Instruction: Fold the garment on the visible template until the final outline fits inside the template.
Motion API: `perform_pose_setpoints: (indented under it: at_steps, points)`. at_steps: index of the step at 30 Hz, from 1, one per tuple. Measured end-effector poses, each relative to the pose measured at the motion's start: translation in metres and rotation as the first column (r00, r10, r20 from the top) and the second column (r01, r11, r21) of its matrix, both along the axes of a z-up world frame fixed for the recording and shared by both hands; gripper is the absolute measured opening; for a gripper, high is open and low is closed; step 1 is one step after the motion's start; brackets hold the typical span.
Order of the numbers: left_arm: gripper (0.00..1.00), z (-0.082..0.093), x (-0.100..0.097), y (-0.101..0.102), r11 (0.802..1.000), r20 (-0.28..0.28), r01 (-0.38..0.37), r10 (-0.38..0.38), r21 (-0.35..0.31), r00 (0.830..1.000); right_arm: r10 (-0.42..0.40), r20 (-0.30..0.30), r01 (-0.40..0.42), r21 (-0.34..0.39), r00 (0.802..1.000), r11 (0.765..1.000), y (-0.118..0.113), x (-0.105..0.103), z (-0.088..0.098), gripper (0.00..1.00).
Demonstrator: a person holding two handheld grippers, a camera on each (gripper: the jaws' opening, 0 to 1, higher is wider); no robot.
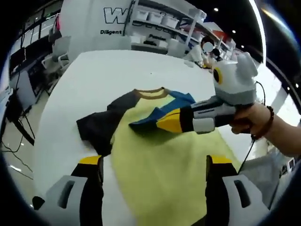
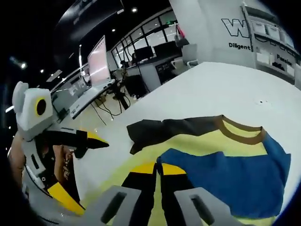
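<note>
A yellow T-shirt (image 1: 160, 165) lies flat on the white table (image 1: 117, 66), its brown collar (image 1: 151, 94) at the far end. Its dark sleeve (image 1: 101, 125) is spread out to the left. The blue sleeve (image 1: 164, 110) is folded over the yellow chest, and my right gripper (image 1: 162, 123), held by a hand (image 1: 254, 122), is shut on its edge. In the right gripper view the jaws (image 2: 158, 168) meet on the blue sleeve (image 2: 225, 174), with the dark sleeve (image 2: 164, 129) beyond. My left gripper (image 1: 153, 165) hovers open over the shirt's lower half, and also appears open at the left (image 2: 91, 174).
The table's left edge (image 1: 51, 113) drops to the floor, where cables lie. Shelves with white bins (image 1: 160, 21) and a chair (image 1: 61, 47) stand behind the table. Desks with monitors (image 2: 99, 61) line the far side of the room.
</note>
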State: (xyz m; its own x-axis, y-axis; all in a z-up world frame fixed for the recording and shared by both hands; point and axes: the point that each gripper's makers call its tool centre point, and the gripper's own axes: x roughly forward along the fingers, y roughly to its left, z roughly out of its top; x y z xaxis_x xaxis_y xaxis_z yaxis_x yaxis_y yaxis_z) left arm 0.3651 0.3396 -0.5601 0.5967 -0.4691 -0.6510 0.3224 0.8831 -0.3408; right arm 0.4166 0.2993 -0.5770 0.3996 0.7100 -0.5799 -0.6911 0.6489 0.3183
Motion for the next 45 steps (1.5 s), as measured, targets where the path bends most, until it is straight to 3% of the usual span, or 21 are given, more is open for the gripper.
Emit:
perform_pose_setpoints:
  at_steps: [3,6,9,17,29,31,38,42,45]
  points:
    - [0.79,0.001,0.006,0.005,0.999,-0.026,-0.022,0.021,-0.038,0.999,0.003,-0.002,-0.003,0.020,1.000,1.000,0.002,0.000,0.002,0.00]
    - [0.77,0.002,0.006,0.008,1.000,-0.017,-0.022,0.022,-0.017,1.000,0.011,-0.033,-0.009,0.045,0.999,0.999,0.007,-0.001,0.000,0.00]
    - [0.77,0.001,0.003,0.010,1.000,-0.019,-0.005,0.005,0.004,1.000,0.036,-0.075,-0.037,-0.022,0.997,0.999,0.005,-0.011,-0.017,0.00]
    - [0.84,0.002,-0.005,0.013,0.998,-0.004,0.035,-0.035,0.055,0.999,0.065,-0.121,-0.073,-0.063,0.991,0.995,0.010,-0.025,-0.043,0.00]
    - [0.91,0.005,-0.007,0.010,0.995,0.031,0.052,-0.055,0.084,0.998,0.067,-0.160,-0.076,-0.053,0.985,0.996,0.014,-0.036,-0.056,0.00]
    - [0.94,0.005,-0.006,0.010,0.996,0.039,0.044,-0.047,0.083,0.998,0.055,-0.136,-0.060,-0.034,0.989,0.998,0.014,-0.032,-0.052,0.00]
    - [0.92,0.005,-0.002,0.006,0.994,0.056,0.047,-0.053,0.103,0.997,0.009,-0.052,-0.008,0.016,0.999,1.000,0.001,-0.016,-0.027,0.19]
    - [0.87,0.004,0.004,0.008,0.989,0.066,0.044,-0.054,0.139,0.996,-0.019,0.034,0.019,-0.011,0.999,1.000,-0.019,-0.005,-0.018,0.27]
    - [0.86,0.006,0.011,0.008,0.992,0.077,0.031,-0.040,0.126,0.996,-0.037,0.072,0.040,-0.043,0.997,0.998,-0.034,0.000,-0.018,0.32]
